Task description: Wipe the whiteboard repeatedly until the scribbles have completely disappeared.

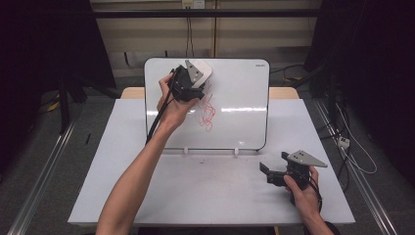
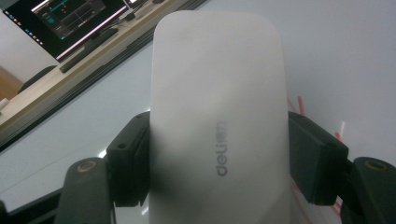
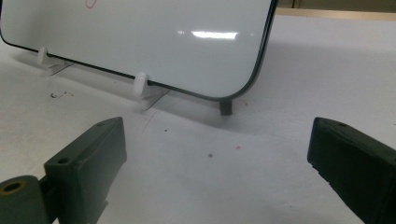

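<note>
A whiteboard (image 1: 235, 105) leans upright at the back of the table, with red scribbles (image 1: 208, 111) near its upper left. My left gripper (image 1: 198, 81) is pressed to the board just above the scribbles, shut on a white eraser (image 2: 217, 121) marked "deli". The eraser (image 1: 204, 72) lies flat against the board. Red marks (image 2: 299, 105) show beside it in the left gripper view. My right gripper (image 1: 268, 172) rests open on the table at the front right, its jaws wide apart and nothing between them. It faces the board's lower right corner (image 3: 233, 88).
The white table (image 1: 210, 191) has bare room in front of the board. Small white clips (image 3: 139, 83) hold the board's lower edge. A cable (image 1: 156, 122) trails from my left gripper. More cables (image 1: 350, 147) lie on the floor at the right.
</note>
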`<state>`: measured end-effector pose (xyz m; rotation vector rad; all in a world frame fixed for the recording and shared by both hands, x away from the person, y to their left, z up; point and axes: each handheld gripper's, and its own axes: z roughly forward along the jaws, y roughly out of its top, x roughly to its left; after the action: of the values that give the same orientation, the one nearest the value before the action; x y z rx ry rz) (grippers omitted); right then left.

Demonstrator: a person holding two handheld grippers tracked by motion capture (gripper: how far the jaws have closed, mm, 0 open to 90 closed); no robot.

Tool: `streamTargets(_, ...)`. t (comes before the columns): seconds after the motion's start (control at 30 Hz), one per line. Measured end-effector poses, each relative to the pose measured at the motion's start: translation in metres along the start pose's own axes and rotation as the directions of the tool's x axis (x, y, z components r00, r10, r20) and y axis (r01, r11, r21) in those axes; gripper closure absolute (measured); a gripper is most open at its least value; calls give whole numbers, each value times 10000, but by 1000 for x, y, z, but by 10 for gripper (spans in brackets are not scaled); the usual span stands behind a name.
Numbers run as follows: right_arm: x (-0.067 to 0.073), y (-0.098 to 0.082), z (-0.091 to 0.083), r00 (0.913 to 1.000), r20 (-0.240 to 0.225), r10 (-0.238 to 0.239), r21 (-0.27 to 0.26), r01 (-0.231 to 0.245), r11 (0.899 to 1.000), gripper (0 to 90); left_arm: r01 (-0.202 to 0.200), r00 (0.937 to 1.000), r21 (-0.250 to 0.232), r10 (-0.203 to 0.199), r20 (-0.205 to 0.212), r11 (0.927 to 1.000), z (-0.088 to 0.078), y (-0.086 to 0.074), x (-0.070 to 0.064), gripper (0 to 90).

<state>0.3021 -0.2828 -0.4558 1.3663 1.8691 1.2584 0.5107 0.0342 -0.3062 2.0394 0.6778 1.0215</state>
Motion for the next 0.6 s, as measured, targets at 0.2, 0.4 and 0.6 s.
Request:
streamTargets(0.2, 0, 0, 0, 10000, -9, 2, -7, -2, 10000, 46, -30, 10000, -73, 30, 27, 10000, 0, -2, -3, 312)
streamTargets(0.4, 0, 0, 0, 10000, -23, 0, -14, 0, 10000, 46, -116, 9999, -45, 116, 95, 9999, 0, -3, -7, 312)
streamTargets(0.6, 0, 0, -1, 10000, -25, -1, -18, 1, 10000, 46, -119, 9997, -79, 121, 223, 9999, 0, -7, -14, 311)
